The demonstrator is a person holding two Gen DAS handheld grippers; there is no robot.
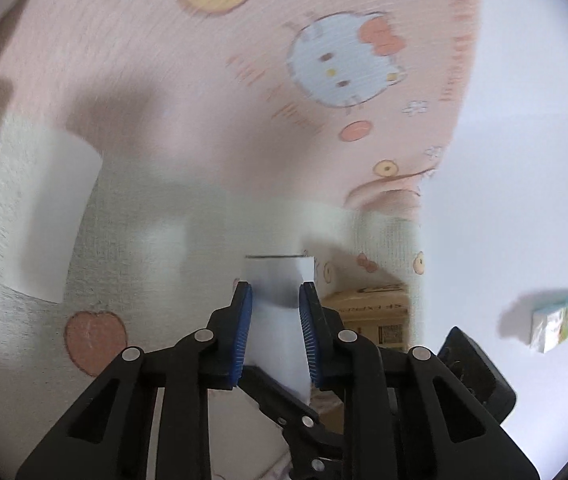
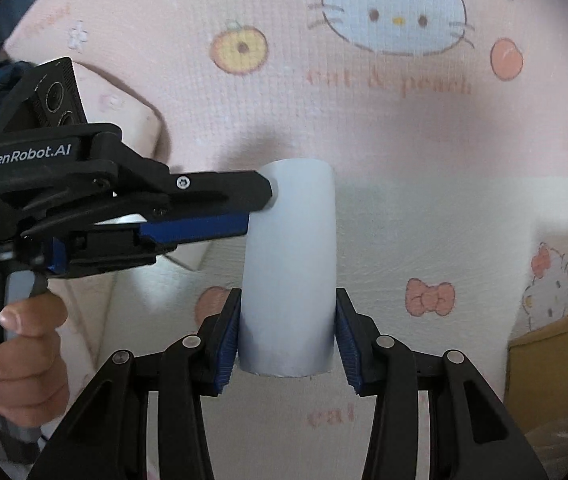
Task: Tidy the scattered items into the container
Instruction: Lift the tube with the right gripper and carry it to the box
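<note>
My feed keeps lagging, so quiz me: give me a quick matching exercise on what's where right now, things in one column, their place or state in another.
Things:
1. white cylinder
2. small printed packet
3. cardboard box
4. left gripper

Places or states:
A. lying alone on the plain white surface
B. reaching in from the side, gripping the cylinder's top end
C. between the jaws of the right gripper
D. brown, at the right edge of the right wrist view

Pairs: 1-C, 2-A, 3-D, 4-B
</note>
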